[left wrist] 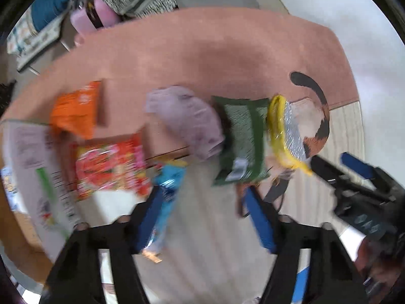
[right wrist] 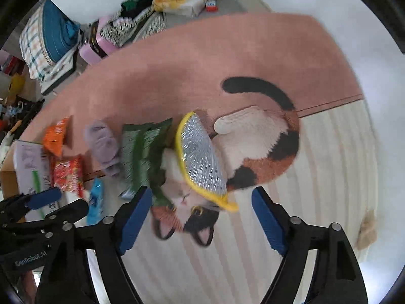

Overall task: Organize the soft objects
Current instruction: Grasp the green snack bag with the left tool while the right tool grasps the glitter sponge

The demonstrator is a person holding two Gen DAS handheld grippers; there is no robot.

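Left gripper (left wrist: 206, 211): blue-padded jaws apart, nothing between the pads; the light blue foil packet (left wrist: 167, 192) lies on the floor past the outer side of one finger, contact cannot be told through the blur

Right gripper (right wrist: 202, 220): jaws wide apart, empty, pointing down over the calico cat-print rug (right wrist: 253, 152); the printed cat face sits between the fingers

Soft items lie in a rough row across the rug, where its pink half meets its pale striped half:
- silver quilted pouch with yellow trim (right wrist: 202, 157), on the cat print, nearest the right gripper
- dark green patterned packet (right wrist: 144, 149), just beside the pouch, edges overlapping
- lilac plush slipper (right wrist: 103, 144), touching the green packet
- orange snack bag (right wrist: 54, 136) and red printed snack bag (right wrist: 68, 172), farther out
- open cardboard box with a white flap (right wrist: 25, 167), beside the red bag
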